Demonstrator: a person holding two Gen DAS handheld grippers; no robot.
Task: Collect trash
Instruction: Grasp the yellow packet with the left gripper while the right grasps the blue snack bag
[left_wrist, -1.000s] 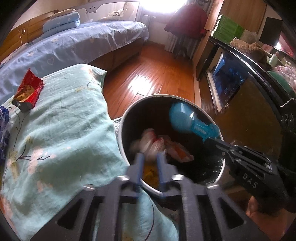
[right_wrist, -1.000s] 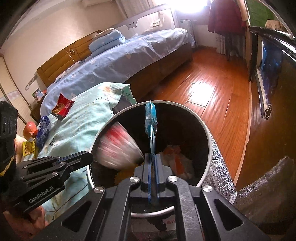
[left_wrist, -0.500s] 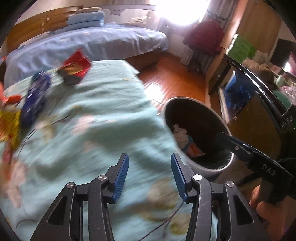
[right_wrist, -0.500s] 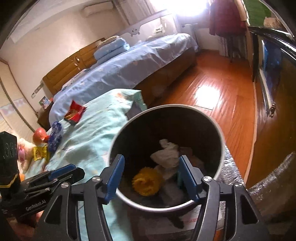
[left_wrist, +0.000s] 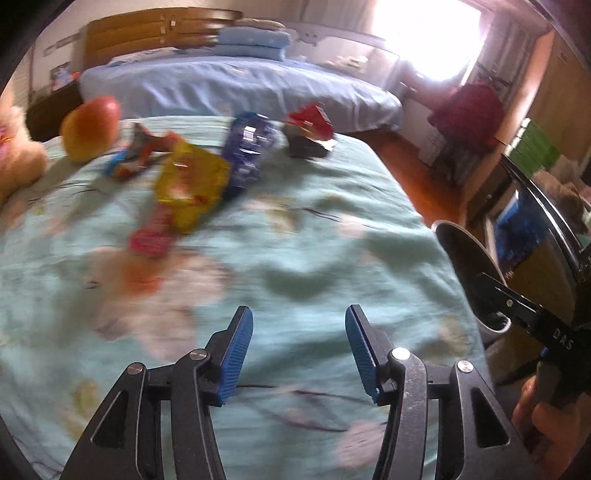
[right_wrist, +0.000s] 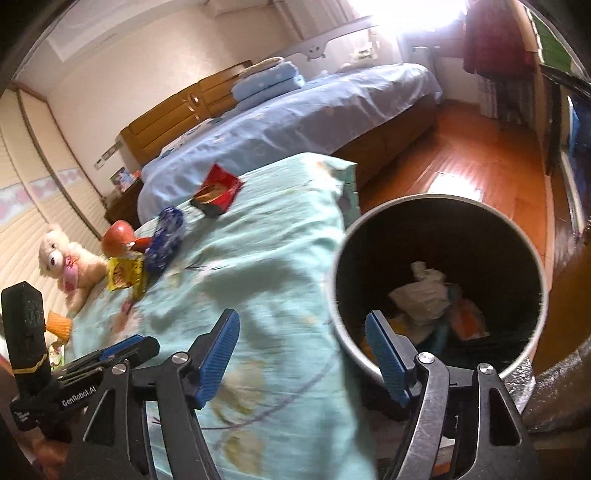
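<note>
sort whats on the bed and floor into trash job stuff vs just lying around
Job:
bin
red wrapper
blue wrapper
yellow wrapper
orange wrapper
pink wrapper

Lying about:
plush dog
apple
folded blankets
hanging red coat

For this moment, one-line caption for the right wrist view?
Open right gripper beside the trash bin, wrappers left on the quilt.

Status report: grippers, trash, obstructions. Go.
Left gripper and right gripper open, empty, jaws just opening. Wrappers on quilt; bin partly filled. Nothing blocking.
</note>
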